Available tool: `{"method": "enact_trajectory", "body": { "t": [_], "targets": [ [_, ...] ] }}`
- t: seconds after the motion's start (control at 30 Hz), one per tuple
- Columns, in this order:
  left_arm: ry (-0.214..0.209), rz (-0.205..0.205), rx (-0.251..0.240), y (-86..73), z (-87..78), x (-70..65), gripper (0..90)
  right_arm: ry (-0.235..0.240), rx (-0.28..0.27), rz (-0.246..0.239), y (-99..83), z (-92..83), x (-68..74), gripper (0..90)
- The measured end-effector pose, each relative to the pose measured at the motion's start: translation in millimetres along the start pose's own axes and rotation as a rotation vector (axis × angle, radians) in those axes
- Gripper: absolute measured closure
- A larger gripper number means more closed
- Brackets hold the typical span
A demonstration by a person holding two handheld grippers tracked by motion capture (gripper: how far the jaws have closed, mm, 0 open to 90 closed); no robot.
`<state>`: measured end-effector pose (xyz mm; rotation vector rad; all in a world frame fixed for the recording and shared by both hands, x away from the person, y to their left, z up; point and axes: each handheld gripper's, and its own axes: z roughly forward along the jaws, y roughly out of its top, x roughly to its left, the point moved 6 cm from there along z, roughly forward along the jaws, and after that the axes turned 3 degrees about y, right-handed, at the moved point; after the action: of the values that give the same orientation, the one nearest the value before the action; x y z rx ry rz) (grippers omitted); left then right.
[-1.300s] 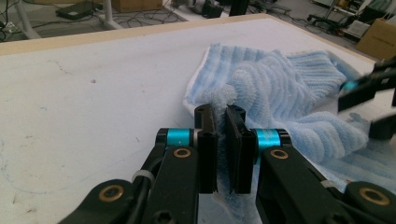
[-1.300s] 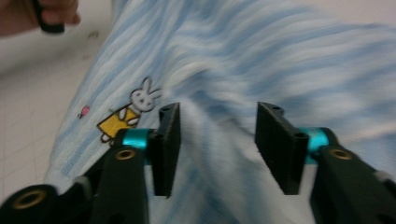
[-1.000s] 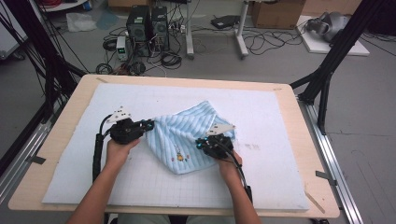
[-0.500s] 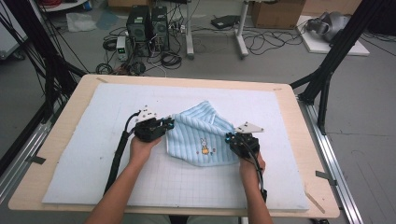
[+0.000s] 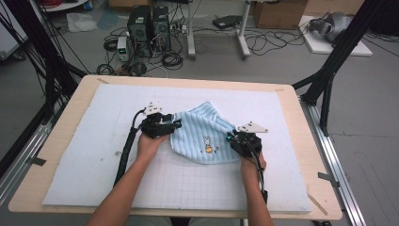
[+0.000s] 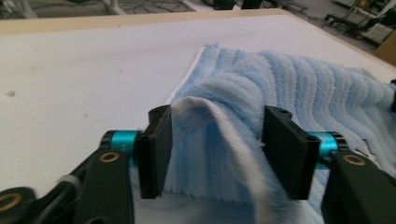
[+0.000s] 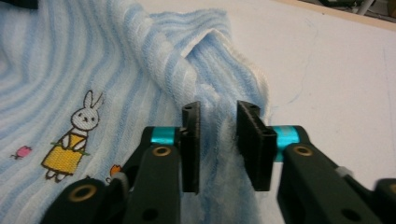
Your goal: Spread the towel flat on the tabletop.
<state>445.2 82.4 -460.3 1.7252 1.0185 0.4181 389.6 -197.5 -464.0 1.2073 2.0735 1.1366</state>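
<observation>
A blue striped towel with a small rabbit picture is seen lying bunched near the middle of the white mat that covers the surface, nearer its front edge than its back edge.

At the towel's left edge, the left hand-held gripper is found with its jaws well apart; they have just been opening. In the left gripper view a raised fold of the towel stands between the pads, but it is not pinched, only brushed on the left side. At the towel's right edge, the right hand-held gripper is set with a narrower gap, its jaws having also just been opening. In the right gripper view a rolled hem of cloth is seen lying in that gap, loose rather than clamped.

Several risks can be judged from here. If either hand-held gripper is drawn away while the fluffy pile is caught on a pad, the towel could be dragged and its fold undone. If the jaws are closed again without being reseated, only one layer might be taken, so that the cloth would be lifted unevenly.
</observation>
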Motion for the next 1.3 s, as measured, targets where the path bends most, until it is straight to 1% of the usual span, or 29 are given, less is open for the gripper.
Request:
{"method": "enact_trajectory", "body": {
  "t": [0.07,0.13,0.17,0.2,0.27,0.37,0.4,0.47,0.5,0.53,0.6,0.67,0.73,0.8,0.87,0.9,0.93,1.0,1.03,1.1,1.17,1.2,1.27,1.3],
  "targets": [
    [0.013,0.017,-0.014,0.8,-8.9,-0.2,34.7,0.011,-0.015,0.021,0.7,-5.4,0.1,58.9],
    [0.003,0.048,-0.018,0.6,-18.4,-1.6,33.2,0.008,-0.033,0.03,1.7,-12.1,-0.2,50.0],
    [0.001,0.054,-0.021,0.1,-23.1,-2.4,32.1,0.005,-0.044,0.033,2.1,-15.9,-0.2,44.2],
    [0.0,0.052,-0.033,-0.6,-27.9,-3.2,29.1,0.0,-0.057,0.035,2.3,-19.6,-0.2,39.5],
    [-0.002,0.047,-0.034,-3.9,-36.8,-6.2,25.3,-0.002,-0.07,0.033,0.6,-27.2,0.0,35.9],
    [-0.005,0.066,-0.017,-12.0,-49.2,-12.6,23.5,-0.001,-0.079,0.049,-7.6,-39.0,1.7,32.2],
    [-0.01,0.064,-0.026,-15.0,-53.4,-14.8,23.2,-0.008,-0.084,0.053,-11.1,-42.7,2.2,31.0],
    [-0.01,0.054,-0.034,-22.0,-61.4,-18.8,23.1,-0.001,-0.087,0.068,-19.0,-49.3,4.6,29.7],
    [-0.014,0.048,-0.032,-26.2,-64.8,-20.7,23.0,0.0,-0.077,0.071,-27.3,-55.3,7.9,27.0],
    [-0.016,0.046,-0.028,-30.6,-67.7,-22.6,23.0,0.0,-0.077,0.071,-27.3,-55.3,7.9,27.0],
    [-0.014,0.043,-0.019,-39.3,-72.6,-25.5,23.0,0.014,-0.069,0.066,-34.2,-60.7,11.8,25.8],
    [-0.04,0.036,0.002,-46.9,-75.9,-29.7,24.8,0.026,-0.059,0.065,-39.8,-65.8,14.9,25.2],
    [-0.066,0.042,0.024,-52.6,-78.3,-34.5,30.0,0.026,-0.06,0.07,-43.7,-70.2,16.6,25.2],
    [-0.089,0.056,0.049,-56.3,-78.6,-38.3,35.3,0.025,-0.065,0.076,-46.2,-73.8,17.8,25.3],
    [-0.104,0.063,0.086,-59.7,-76.6,-44.7,39.0,0.027,-0.069,0.08,-48.2,-76.1,19.2,25.3],
    [-0.107,0.074,0.099,-60.5,-74.5,-47.1,40.7,0.028,-0.068,0.086,-49.2,-76.8,20.6,25.3],
    [-0.104,0.083,0.111,-60.8,-71.5,-49.3,42.5,0.031,-0.071,0.081,-49.7,-76.9,21.4,25.4],
    [-0.099,0.092,0.138,-60.0,-63.4,-52.2,43.8,0.037,-0.066,0.079,-50.7,-76.6,23.4,25.5],
    [-0.1,0.092,0.141,-58.8,-59.6,-53.6,44.1,0.038,-0.066,0.079,-50.7,-76.0,24.2,25.6],
    [-0.103,0.093,0.162,-56.7,-51.5,-57.0,45.8,0.046,-0.061,0.074,-50.5,-74.8,26.1,26.0],
    [-0.091,0.102,0.196,-56.1,-42.2,-61.2,45.9,0.047,-0.061,0.065,-49.8,-73.7,25.8,26.1],
    [-0.084,0.102,0.206,-56.4,-37.3,-63.5,46.2,0.048,-0.06,0.069,-49.7,-73.3,25.8,26.2],
    [-0.05,0.119,0.254,-57.1,-29.9,-64.7,50.0,0.048,-0.064,0.078,-49.3,-72.4,25.2,26.2],
    [-0.036,0.127,0.251,-55.5,-27.5,-65.1,50.4,0.049,-0.067,0.081,-49.4,-72.3,25.3,26.2]
  ]
}}
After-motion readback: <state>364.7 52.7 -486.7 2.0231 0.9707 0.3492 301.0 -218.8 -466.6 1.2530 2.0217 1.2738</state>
